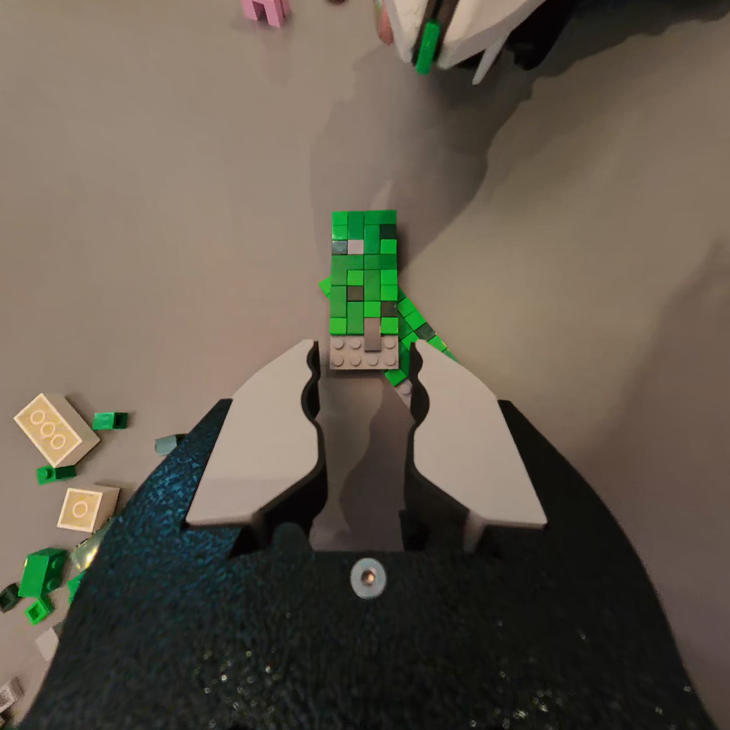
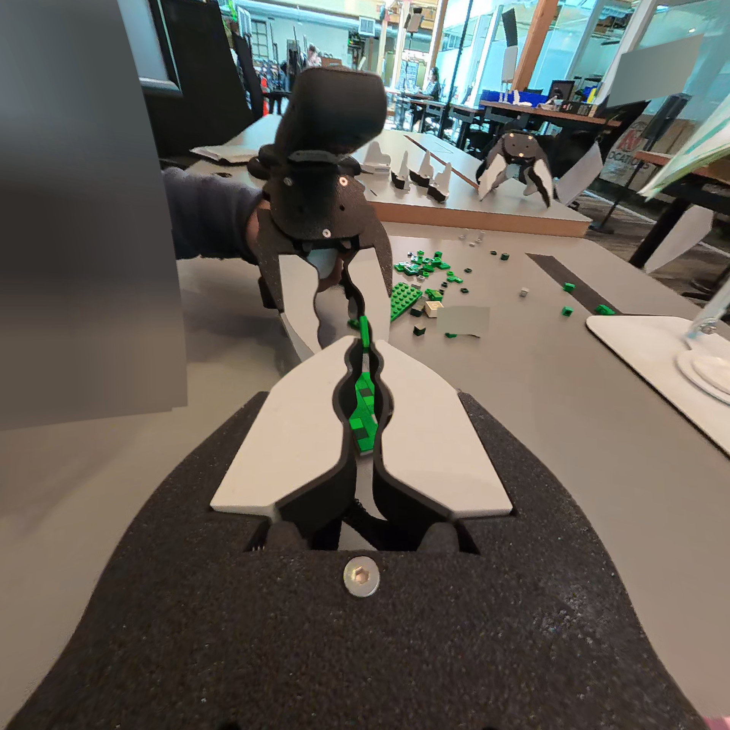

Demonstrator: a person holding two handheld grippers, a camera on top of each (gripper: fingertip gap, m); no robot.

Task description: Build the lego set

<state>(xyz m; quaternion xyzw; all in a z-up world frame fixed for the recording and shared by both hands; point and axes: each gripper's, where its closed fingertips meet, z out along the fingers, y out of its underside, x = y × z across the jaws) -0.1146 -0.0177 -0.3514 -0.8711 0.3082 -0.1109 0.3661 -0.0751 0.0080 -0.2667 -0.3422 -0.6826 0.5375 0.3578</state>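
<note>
Two grippers are in my views, and they stand in different states. My left gripper (image 1: 363,355) is spread wide above the grey table (image 1: 158,197), with nothing between its pads. Just ahead of its fingertips, at the centre of the left wrist frame, lies a tiled green panel (image 1: 363,276) on a grey studded plate (image 1: 357,357); the plate's bare end points at the gap between the fingers but neither pad touches it. A second green tiled piece (image 1: 414,328) lies slanted beneath it, running under the right-hand finger.

My right gripper (image 2: 365,343) is closed on a thin green tile (image 2: 364,330), which stands on edge and sticks out past the fingertips. From the left wrist view, the same gripper shows in the upper right of the frame with that tile (image 1: 426,47) pinched between its white fingers. Through the narrow slot between the right gripper's fingers I see part of the green panel on the table below.

Farther out, at the lower left of the left wrist frame, lie two cream bricks (image 1: 55,428) and several small green pieces (image 1: 39,572). A pink piece (image 1: 264,12) sits at the top edge. In the right wrist frame, a green studded baseplate (image 2: 405,298) and scattered green bits (image 2: 426,264) lie right of centre, and a white mat (image 2: 651,355) at the right edge.
</note>
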